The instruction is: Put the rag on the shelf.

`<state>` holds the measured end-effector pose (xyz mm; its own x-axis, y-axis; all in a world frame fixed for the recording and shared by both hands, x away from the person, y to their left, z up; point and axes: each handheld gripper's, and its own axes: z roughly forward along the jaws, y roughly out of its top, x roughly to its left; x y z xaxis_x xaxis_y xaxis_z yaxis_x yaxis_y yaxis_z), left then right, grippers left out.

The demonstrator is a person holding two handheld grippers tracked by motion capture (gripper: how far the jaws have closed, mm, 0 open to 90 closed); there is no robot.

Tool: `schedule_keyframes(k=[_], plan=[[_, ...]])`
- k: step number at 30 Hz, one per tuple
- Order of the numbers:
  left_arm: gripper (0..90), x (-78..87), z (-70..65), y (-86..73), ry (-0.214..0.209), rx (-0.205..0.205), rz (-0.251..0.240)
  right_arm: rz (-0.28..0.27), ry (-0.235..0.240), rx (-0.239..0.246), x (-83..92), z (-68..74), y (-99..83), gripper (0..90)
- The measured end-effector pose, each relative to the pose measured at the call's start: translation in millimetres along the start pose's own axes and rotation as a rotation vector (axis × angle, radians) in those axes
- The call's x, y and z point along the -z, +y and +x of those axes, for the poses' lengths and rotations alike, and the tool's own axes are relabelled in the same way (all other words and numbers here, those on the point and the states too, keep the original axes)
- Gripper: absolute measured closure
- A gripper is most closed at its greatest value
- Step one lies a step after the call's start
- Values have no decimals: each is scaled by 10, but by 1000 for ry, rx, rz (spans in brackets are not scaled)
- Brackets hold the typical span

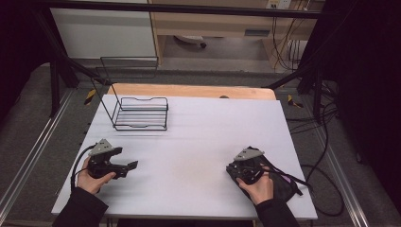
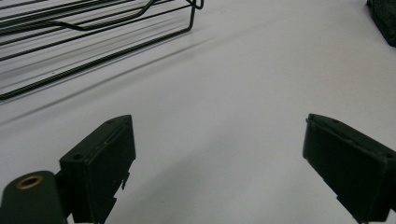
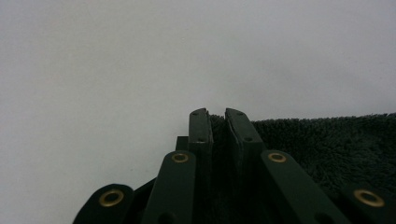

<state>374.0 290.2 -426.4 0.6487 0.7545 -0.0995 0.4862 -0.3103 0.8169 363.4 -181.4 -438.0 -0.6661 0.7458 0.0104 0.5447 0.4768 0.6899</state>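
A dark fuzzy cloth (image 1: 282,185) lies on the white table (image 1: 198,137) near its front right corner. My right gripper (image 1: 239,171) rests at the cloth's left edge, a hand around its body. In the right gripper view the cloth (image 3: 327,140) spreads to the right, and my right gripper (image 3: 218,114) has its jaws pressed together on the cloth's edge. My left gripper (image 1: 130,166) sits low at the front left, held by the other hand. In the left gripper view my left gripper (image 2: 219,158) is wide open over bare table, nothing between its jaws.
A black wire rack (image 1: 141,113) stands at the back left of the table; its bars (image 2: 70,28) cross the top left of the left gripper view. The cloth's corner (image 2: 385,18) shows at that view's top right. Cables trail on the floor to the right.
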Motion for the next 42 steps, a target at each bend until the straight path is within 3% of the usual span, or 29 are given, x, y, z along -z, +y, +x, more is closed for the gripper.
schedule_keyframes(k=[9,24,29,42], plan=[[94,-1,4,1,2,2,0,-50,35,-57,129,-64,72,832],[94,-7,5,3,5,7,0,-118,47,-66,157,-56,304,833],[94,-9,5,3,6,7,0,-131,54,-63,121,-33,379,834],[94,-8,6,4,8,5,0,-130,88,-41,-192,171,741,835]])
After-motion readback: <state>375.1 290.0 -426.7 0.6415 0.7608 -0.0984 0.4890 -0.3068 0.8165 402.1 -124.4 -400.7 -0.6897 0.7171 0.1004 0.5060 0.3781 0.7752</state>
